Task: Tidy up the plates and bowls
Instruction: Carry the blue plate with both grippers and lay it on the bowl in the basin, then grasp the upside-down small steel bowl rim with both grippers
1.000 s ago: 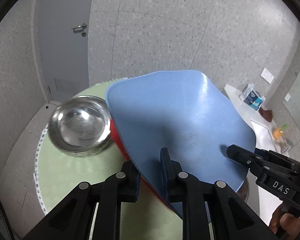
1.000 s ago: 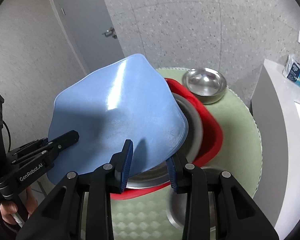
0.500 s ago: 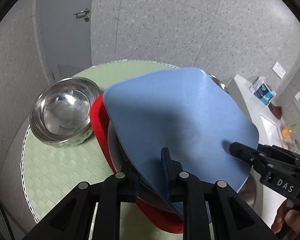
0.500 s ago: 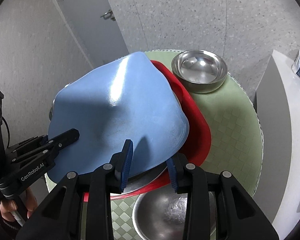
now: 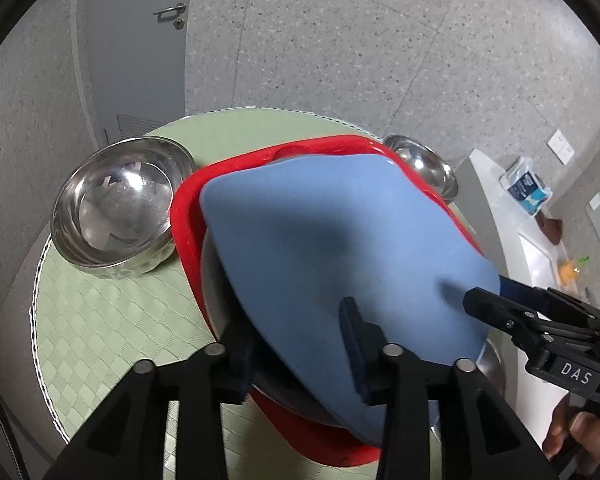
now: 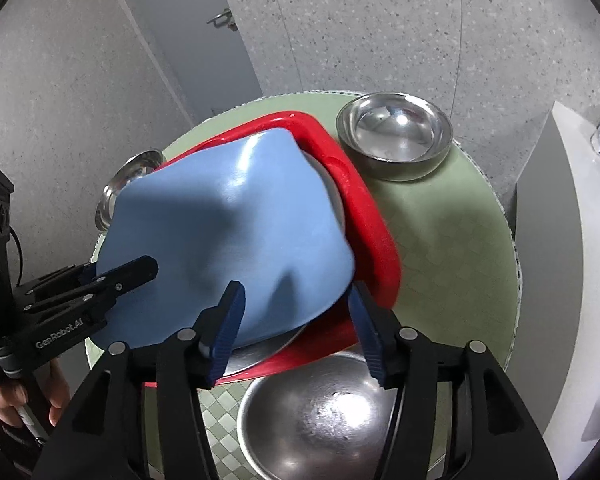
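Note:
A blue square plate (image 5: 340,248) (image 6: 228,240) lies tilted over a steel plate (image 6: 260,356) in a red square plate (image 5: 188,216) (image 6: 376,232) on the round green table. My left gripper (image 5: 300,340) straddles its near edge, one finger above and one below, and looks open. My right gripper (image 6: 296,324) is open around the plate's other edge, and shows at the right in the left wrist view (image 5: 500,312). A steel bowl (image 5: 116,208) stands left of the red plate.
A second steel bowl (image 6: 396,136) (image 5: 424,164) stands at the table's far side and a third (image 6: 320,412) right under my right gripper. A white counter (image 6: 572,240) with a blue packet runs along the right. A grey door and tiled wall are behind.
The blue plate has come down from above the table onto the steel plate in the red plate. Both grippers have widened their jaws around its edges.

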